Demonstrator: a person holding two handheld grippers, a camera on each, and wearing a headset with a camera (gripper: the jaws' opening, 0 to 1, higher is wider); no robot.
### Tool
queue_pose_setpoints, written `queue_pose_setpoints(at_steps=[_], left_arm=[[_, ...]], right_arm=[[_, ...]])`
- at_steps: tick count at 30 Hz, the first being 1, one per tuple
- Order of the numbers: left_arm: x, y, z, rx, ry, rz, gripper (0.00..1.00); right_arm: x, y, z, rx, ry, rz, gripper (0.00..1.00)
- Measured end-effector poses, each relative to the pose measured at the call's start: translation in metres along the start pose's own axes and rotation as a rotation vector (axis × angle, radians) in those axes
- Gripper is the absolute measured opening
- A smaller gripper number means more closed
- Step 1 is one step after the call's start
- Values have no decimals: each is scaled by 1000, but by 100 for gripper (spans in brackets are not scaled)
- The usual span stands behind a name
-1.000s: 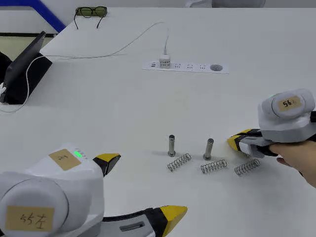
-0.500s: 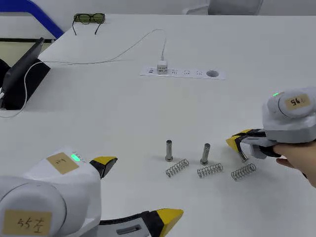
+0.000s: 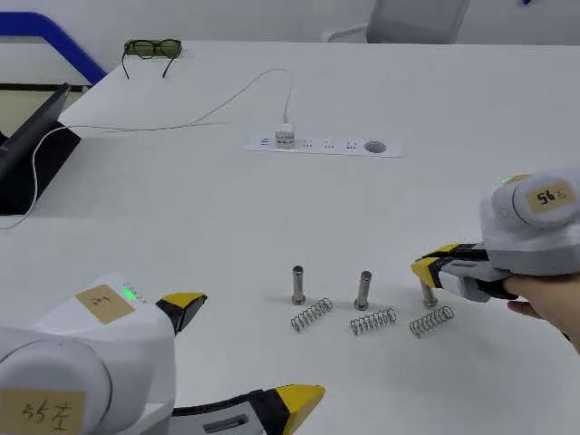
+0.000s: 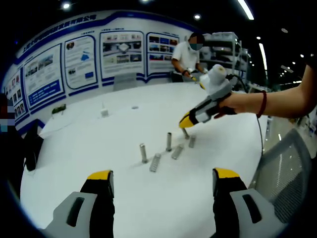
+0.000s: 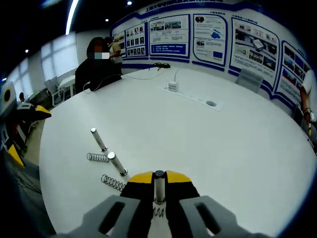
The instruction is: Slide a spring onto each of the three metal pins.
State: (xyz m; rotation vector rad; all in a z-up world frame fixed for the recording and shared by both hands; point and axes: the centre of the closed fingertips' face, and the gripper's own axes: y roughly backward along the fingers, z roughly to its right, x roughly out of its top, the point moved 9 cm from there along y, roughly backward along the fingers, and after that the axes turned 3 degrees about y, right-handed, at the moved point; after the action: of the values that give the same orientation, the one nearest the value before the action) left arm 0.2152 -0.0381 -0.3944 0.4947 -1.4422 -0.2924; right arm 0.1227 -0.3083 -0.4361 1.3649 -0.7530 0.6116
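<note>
Though half-hidden overhead, pin (image 5: 158, 186) clamped in right tool (image 5: 158, 177)

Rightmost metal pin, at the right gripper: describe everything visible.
The short silver metal pin is a smooth cylinder, about upright, its foot seemingly on the white table. The right gripper has its yellow-tipped fingers closed on the upper end. It carries no spring; a coiled steel spring lies loose near its foot.
</note>
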Motion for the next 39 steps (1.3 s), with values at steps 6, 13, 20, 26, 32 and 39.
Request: queue_pose_setpoints(at_steps=[6,13,20,26,32,39], left_arm=[[0,0,1,4,-16,-3,81],[0,1,0,9,-17,-8,81],[1,2,-1,13,-23,-8,79],[0,2,0,9,-26,-12,76],[0,1,-1,6,-33,-17,74],[2,-5,-3,2,-77,-23,70]], right_arm=[[-3,7,-2,-14,5,-9,8],[-7,13,-3,-29,-11,-32,8],[-9,16,-3,-36,-21,-43,9],[-9,15,-3,-34,-22,-46,9],[-9,15,-3,-29,-3,-66,9],[-8,15,-4,-34,19,-50,15]])
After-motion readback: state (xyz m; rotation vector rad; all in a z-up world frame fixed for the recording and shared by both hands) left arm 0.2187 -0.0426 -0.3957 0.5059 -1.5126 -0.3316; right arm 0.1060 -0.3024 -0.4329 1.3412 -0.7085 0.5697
